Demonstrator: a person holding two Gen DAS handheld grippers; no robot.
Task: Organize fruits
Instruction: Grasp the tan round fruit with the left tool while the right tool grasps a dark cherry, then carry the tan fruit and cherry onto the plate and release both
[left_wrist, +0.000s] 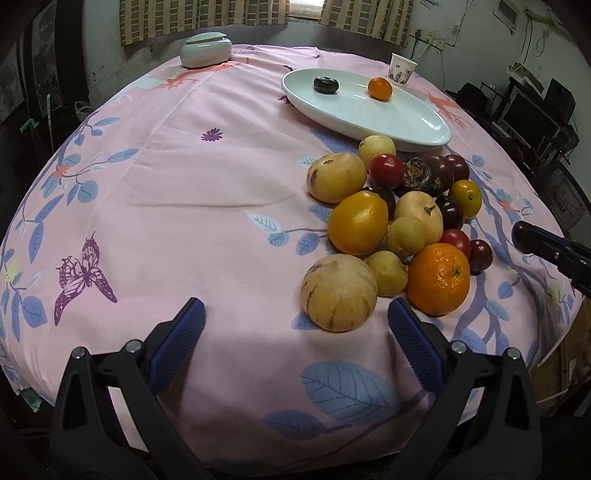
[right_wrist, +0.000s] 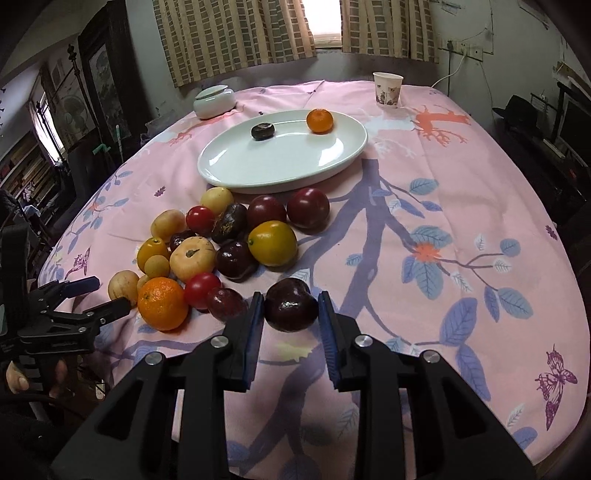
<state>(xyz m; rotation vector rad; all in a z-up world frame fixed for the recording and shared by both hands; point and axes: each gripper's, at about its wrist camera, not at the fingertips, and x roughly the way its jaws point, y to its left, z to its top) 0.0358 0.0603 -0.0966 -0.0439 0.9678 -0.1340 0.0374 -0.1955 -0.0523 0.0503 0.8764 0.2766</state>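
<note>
Clamping dark plum (right_wrist: 291, 309), right gripper (right_wrist: 291, 312) closed

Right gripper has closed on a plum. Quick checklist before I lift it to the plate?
1. Right gripper shut on the dark plum, pads on both sides: ok.
2. Plum centred between the pads: ok.
3. Neighbouring plum clear of the grip: cannot tell, it sits right against the left pad.
4. Plate has free space; only a small orange and a dark fruit on it: ok.
5. Left gripper open, holding nothing, off the path: ok.
</note>
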